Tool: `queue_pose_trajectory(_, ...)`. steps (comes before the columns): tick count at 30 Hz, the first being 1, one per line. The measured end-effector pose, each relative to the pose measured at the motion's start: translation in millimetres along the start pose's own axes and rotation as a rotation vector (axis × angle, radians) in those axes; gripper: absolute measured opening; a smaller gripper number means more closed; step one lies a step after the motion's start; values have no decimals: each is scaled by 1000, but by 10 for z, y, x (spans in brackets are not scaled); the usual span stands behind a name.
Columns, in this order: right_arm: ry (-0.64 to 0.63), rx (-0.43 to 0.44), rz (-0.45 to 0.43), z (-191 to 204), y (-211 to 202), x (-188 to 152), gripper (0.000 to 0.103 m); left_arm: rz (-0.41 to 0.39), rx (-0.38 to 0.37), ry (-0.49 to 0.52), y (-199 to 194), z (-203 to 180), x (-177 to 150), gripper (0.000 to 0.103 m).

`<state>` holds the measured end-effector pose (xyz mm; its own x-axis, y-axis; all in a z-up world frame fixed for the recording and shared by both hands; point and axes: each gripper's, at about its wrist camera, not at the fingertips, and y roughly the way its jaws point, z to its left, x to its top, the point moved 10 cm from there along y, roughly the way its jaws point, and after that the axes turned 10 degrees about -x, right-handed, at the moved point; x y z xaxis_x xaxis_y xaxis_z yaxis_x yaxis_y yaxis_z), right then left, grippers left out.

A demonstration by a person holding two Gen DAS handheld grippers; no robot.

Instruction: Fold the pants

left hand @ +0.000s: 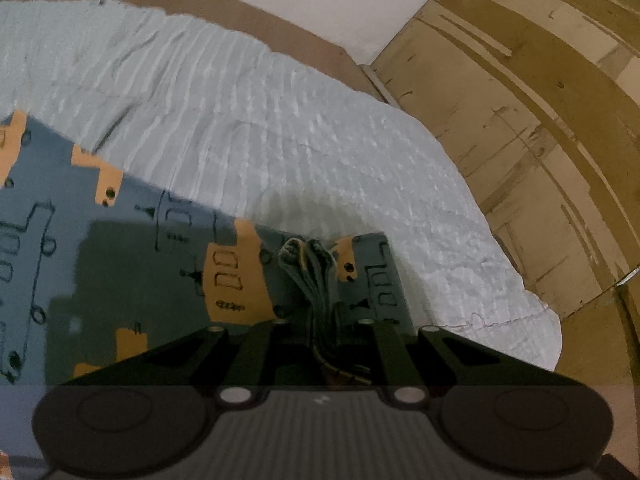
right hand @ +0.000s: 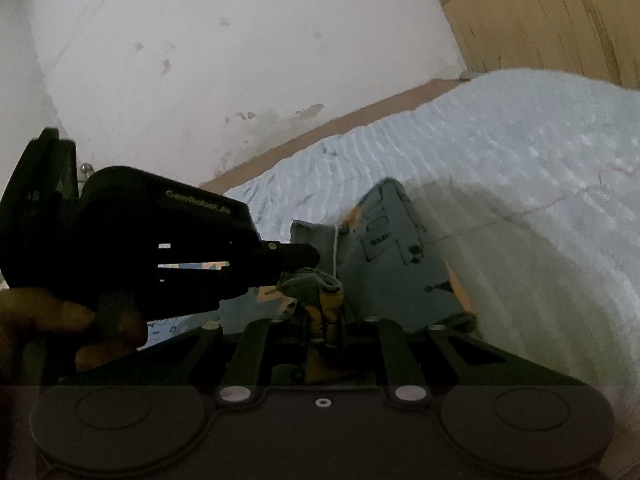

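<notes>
The pants point(left hand: 132, 248) are grey-blue with orange patches and dark line drawings. They lie spread on a pale blue textured bedsheet point(left hand: 280, 128). My left gripper point(left hand: 320, 300) is shut on a bunched edge of the pants. My right gripper point(right hand: 324, 312) is shut on another bunched edge of the pants point(right hand: 392, 256), with a flap of fabric standing up in front of it. The left gripper point(right hand: 296, 258) shows in the right wrist view, close to the left of the right one, its tips touching the same bunch.
A brown bed frame edge point(left hand: 304, 40) runs behind the sheet. A white wall point(right hand: 240, 60) is behind it. A wooden panel point(left hand: 540, 100) stands to the right of the bed. A loose white thread point(right hand: 335, 248) hangs on the pants.
</notes>
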<state>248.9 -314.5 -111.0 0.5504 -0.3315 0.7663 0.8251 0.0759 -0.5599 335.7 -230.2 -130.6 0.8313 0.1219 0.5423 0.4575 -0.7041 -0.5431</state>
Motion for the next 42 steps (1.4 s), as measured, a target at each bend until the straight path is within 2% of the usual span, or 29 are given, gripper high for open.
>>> queue_pose_trajectory(8, -96, 44, -46, 287, -165, 155, 15, 1, 55, 115, -294, -132, 173, 10)
queue_pose_trajectory(18, -198, 197, -19, 935, -197, 161, 15, -8, 150, 180, -904, 93, 401, 9)
queue_pose_trajectory(23, -270, 268, 34, 1296, -124, 15, 15, -9, 199, 155, -1194, 376, 413, 9)
queue_pose_trajectory(29, -346, 308, 110, 1599, 21, -221, 15, -11, 210, 96, -1389, 775, 337, 9)
queue_pose_trajectory(35, -413, 311, 158, 1808, 214, -363, 15, -5, 217, 43, -1467, 1089, 242, 9)
queue_pose_trajectory(42, -454, 299, 188, 1840, 339, -482, 15, 5, 204, -3, -1472, 1300, 142, 9)
